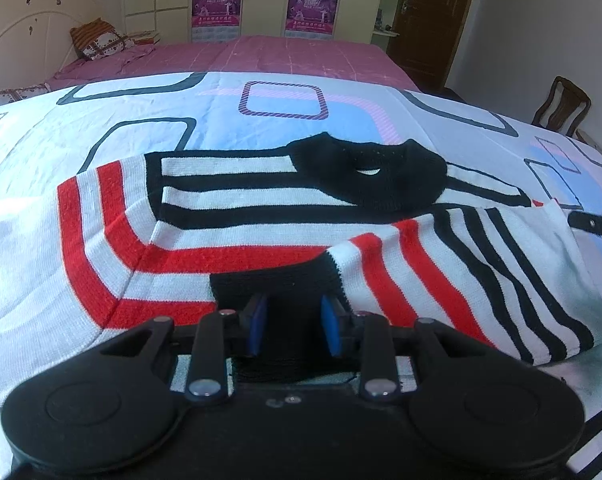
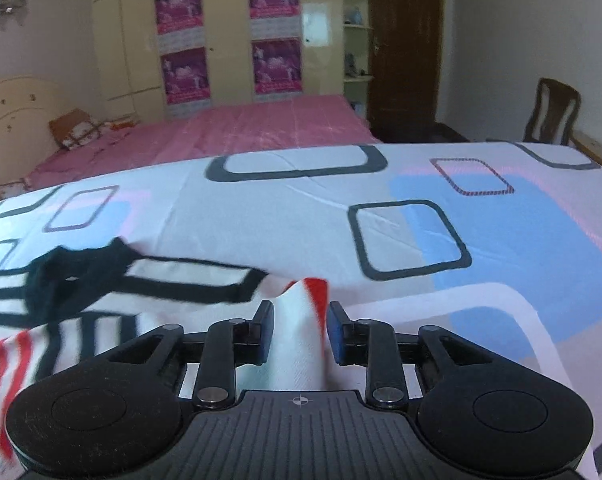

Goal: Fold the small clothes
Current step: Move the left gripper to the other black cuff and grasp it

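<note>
A small knitted sweater point(image 1: 241, 200) with black, white and red stripes and a black collar point(image 1: 365, 176) lies on the patterned bedsheet point(image 1: 261, 128). One sleeve is folded across its front. My left gripper point(image 1: 295, 320) is at the near edge, its blue pads shut on the black cuff point(image 1: 277, 280). In the right wrist view the sweater point(image 2: 101, 292) is blurred at the left. My right gripper point(image 2: 301, 332) holds a raised fold of white cloth with a red stripe point(image 2: 297, 352) between its pads, lifted off the sheet.
The sheet point(image 2: 301, 220) stretches wide beyond and to the right of the sweater. Behind it lie a pink bed point(image 2: 241, 128) with a pillow point(image 1: 101, 40), a wardrobe with purple posters point(image 2: 181, 40), a dark door point(image 2: 405, 40) and a wooden chair point(image 2: 553, 112).
</note>
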The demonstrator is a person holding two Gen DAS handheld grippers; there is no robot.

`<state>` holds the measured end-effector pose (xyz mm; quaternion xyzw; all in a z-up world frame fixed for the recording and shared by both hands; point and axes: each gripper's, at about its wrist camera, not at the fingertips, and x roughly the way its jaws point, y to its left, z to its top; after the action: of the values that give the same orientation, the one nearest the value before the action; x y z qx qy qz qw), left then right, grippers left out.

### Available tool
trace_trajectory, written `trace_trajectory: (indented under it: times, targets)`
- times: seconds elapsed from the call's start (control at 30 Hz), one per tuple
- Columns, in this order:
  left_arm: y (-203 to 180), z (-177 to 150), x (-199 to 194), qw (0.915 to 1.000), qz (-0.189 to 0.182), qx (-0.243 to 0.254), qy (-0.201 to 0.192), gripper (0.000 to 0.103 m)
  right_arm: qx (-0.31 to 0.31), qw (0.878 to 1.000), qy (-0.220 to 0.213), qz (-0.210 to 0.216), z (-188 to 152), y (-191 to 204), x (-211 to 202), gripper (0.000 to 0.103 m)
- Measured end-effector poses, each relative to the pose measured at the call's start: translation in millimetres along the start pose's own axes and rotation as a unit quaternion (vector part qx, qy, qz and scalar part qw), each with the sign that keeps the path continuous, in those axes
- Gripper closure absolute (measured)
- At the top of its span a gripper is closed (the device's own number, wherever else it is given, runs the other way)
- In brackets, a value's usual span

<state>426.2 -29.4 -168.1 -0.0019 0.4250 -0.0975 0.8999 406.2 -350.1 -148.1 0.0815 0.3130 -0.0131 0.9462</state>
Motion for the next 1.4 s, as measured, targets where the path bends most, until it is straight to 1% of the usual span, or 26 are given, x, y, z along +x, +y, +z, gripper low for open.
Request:
trace_trajectory:
  times: [0.07,0.17,0.2,0.27,0.33,0.43,0.5,0.53,0.63,0.73,0.8,0.87,0.93,0.97,1.0,1.13,1.23,1.3,1.4]
  targets:
    - [-1,-1,0,1.0,0.002,0.006,-0.002,0.071,-0.014,1.0,0.006,0.025,-10,12,-10,0.074]
    - [-2,-3,1,0.9999,0.005,0.015,-0.006,0.071,-0.047,0.998,0.021,0.041,-31,30,-19,0.074]
    - [-2,-3,1,0.9998,0.005,0.016,-0.006,0.071,-0.058,0.997,0.028,0.038,-39,33,-21,0.074]
    - [-2,-3,0,0.9998,0.004,0.018,-0.006,0.071,-0.076,0.996,0.041,0.019,-55,34,-18,0.074]
    - [-1,-3,0,0.9998,0.003,0.02,-0.006,0.071,-0.098,0.995,0.033,0.001,-65,33,-20,0.074]
    - [-1,-2,-2,0.9998,0.006,0.02,-0.002,0.071,-0.083,0.995,0.046,0.0,-65,28,-24,0.074]
    - [0,-1,-5,0.9998,0.008,0.016,0.002,0.072,-0.087,0.995,0.052,-0.005,-62,31,-27,0.074]
    - [1,-1,-8,0.9999,0.008,0.012,0.003,0.072,-0.082,0.995,0.049,0.0,-60,33,-31,0.074]
    - [6,-2,-18,0.9999,0.013,-0.001,0.003,0.073,-0.068,0.997,0.034,0.034,-54,49,-40,0.074]
    - [15,-5,-31,0.9997,0.022,-0.006,-0.002,0.071,-0.073,0.995,0.037,0.062,-53,73,-38,0.074]
    - [24,-7,-40,0.9995,0.029,-0.012,-0.005,0.067,-0.079,0.993,0.038,0.076,-52,91,-37,0.074]
    - [36,-9,-49,0.9989,0.039,-0.023,-0.007,0.064,-0.085,0.992,0.036,0.09,-50,109,-34,0.074]
    - [51,-12,-59,0.998,0.051,-0.035,-0.012,0.058,-0.088,0.99,0.034,0.101,-47,126,-33,0.074]
    - [59,-14,-64,0.9973,0.059,-0.042,-0.015,0.051,-0.09,0.99,0.033,0.106,-45,134,-32,0.074]
    - [66,-16,-69,0.9965,0.066,-0.048,-0.018,0.045,-0.093,0.989,0.033,0.111,-43,141,-30,0.074]
    - [104,-26,-88,0.9922,0.092,-0.081,-0.025,0.043,-0.108,0.985,0.033,0.127,-39,172,-26,0.074]
    - [137,-34,-100,0.9871,0.112,-0.111,-0.027,0.041,-0.111,0.984,0.036,0.132,-38,191,-21,0.073]
    - [160,-41,-107,0.9827,0.126,-0.133,-0.026,0.041,-0.115,0.984,0.037,0.132,-37,200,-18,0.073]
    - [200,-56,-117,0.9724,0.149,-0.179,-0.021,0.041,-0.115,0.984,0.041,0.13,-37,213,-10,0.072]
